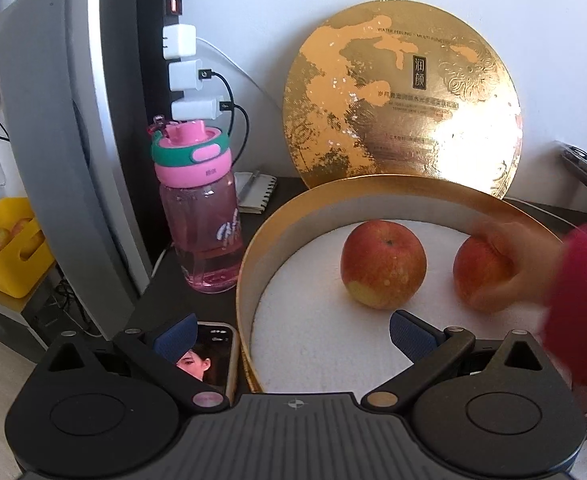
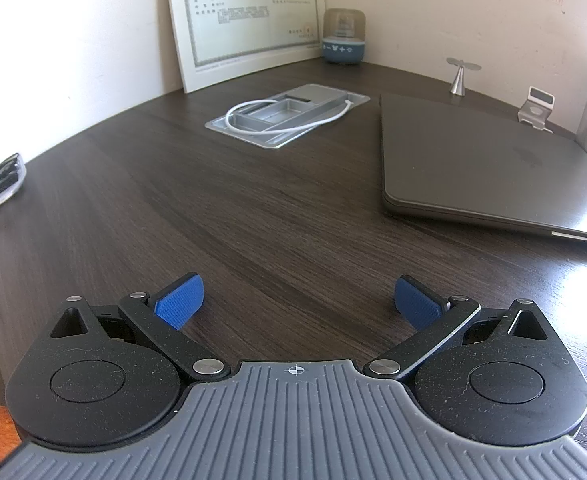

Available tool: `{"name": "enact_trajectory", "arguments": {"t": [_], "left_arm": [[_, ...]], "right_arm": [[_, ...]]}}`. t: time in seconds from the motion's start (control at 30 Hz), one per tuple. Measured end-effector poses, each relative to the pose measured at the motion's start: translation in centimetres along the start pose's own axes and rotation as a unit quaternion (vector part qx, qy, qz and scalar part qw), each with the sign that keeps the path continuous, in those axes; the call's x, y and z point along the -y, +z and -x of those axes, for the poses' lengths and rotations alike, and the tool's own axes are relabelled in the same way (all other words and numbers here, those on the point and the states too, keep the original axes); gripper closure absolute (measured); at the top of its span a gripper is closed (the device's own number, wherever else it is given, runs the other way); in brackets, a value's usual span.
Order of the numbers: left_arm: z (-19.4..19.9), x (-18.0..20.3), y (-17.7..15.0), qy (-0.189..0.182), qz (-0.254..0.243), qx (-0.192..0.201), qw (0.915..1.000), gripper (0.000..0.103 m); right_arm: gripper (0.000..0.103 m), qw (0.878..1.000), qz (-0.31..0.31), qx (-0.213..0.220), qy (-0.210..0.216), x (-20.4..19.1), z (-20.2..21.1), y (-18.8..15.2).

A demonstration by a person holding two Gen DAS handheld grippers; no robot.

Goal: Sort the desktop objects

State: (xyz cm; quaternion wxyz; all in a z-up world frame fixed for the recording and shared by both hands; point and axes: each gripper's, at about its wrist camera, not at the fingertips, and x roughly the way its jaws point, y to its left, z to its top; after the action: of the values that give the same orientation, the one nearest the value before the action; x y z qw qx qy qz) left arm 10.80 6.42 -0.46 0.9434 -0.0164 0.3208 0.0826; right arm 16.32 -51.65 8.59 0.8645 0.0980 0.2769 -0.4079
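My left gripper (image 1: 293, 338) is spread wide and holds nothing, its fingers straddling the near rim of the round box (image 1: 249, 272). Ahead of them, inside the box, sits an apple (image 1: 383, 263); to its right a bare hand (image 1: 513, 258) in a red sleeve grips a second apple (image 1: 478, 270). Left of my left finger lies a phone (image 1: 213, 354), with a pink bottle (image 1: 203, 216) beyond it. The gold lid (image 1: 401, 100) leans on the wall behind the box.

My right gripper (image 2: 298, 300) is also spread and empty, over the bare desk (image 2: 253, 200). A closed laptop (image 2: 473, 168) lies ahead to the right, a grey tray (image 2: 289, 114) with a white cable straight ahead.
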Motion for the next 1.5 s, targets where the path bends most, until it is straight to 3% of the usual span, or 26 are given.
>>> {"name": "enact_trajectory", "arguments": {"t": [0.43, 1.17, 1.27, 1.5], "left_arm": [[1.1, 0.9, -0.2, -0.033, -0.007, 0.020, 0.9992, 0.001], [1.5, -1.5, -0.3, 0.016, -0.008, 0.010, 0.9998, 0.001], [2.1, -1.1, -0.2, 0.000, -0.015, 0.020, 0.9997, 0.001], [3.7, 3.5, -0.5, -0.090, -0.062, 0.040, 0.9933, 0.001]], "right_arm": [[0.000, 1.000, 0.000, 0.000, 0.000, 0.0, 0.0, 0.0], [0.000, 1.000, 0.000, 0.001, 0.000, -0.1, 0.0, 0.0], [0.000, 1.000, 0.000, 0.001, 0.000, -0.1, 0.0, 0.0], [0.000, 1.000, 0.000, 0.001, 0.000, -0.1, 0.0, 0.0]]}}
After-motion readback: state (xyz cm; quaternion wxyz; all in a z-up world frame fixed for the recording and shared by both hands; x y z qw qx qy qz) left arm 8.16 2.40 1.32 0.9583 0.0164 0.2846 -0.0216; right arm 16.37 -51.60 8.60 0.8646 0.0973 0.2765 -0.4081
